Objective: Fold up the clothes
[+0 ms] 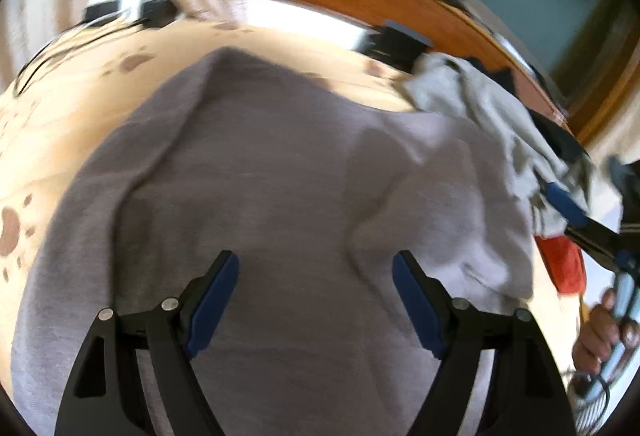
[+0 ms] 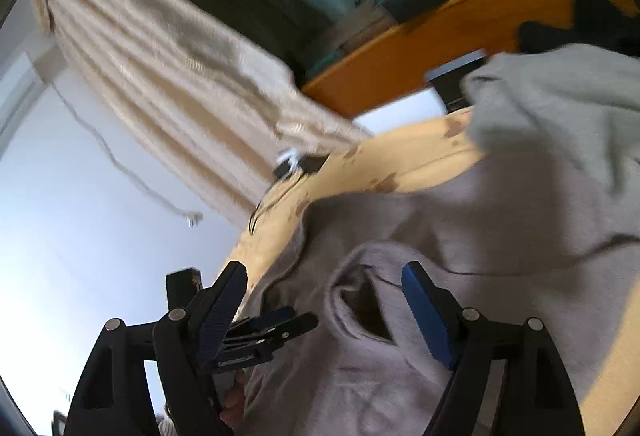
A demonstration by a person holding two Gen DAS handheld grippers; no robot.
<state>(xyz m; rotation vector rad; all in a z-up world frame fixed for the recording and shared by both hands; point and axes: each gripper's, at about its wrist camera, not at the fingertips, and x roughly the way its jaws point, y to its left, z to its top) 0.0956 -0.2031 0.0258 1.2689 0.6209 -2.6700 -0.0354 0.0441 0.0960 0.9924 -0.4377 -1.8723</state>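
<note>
I have the grey sweater [image 1: 288,172] spread over the middle of the table [image 1: 80,108], reaching its near edge, with a sleeve opening [image 2: 360,300] lying loose under my right gripper [image 2: 324,300]. Both sets of jaws stand apart with nothing between them; my left gripper [image 1: 316,300] hovers over the sweater's body.

My worry is the heap of other clothes [image 1: 480,104] at the far right corner, touching the sweater: a fold swept that way could drag them along. If I close on the cuff's top layer only, the sleeve may slip out and bunch. The sweater is already rumpled, so a crooked pinch would lock creases into the fold. The cable [image 1: 52,48] at the table's far left edge could also snag.
</note>
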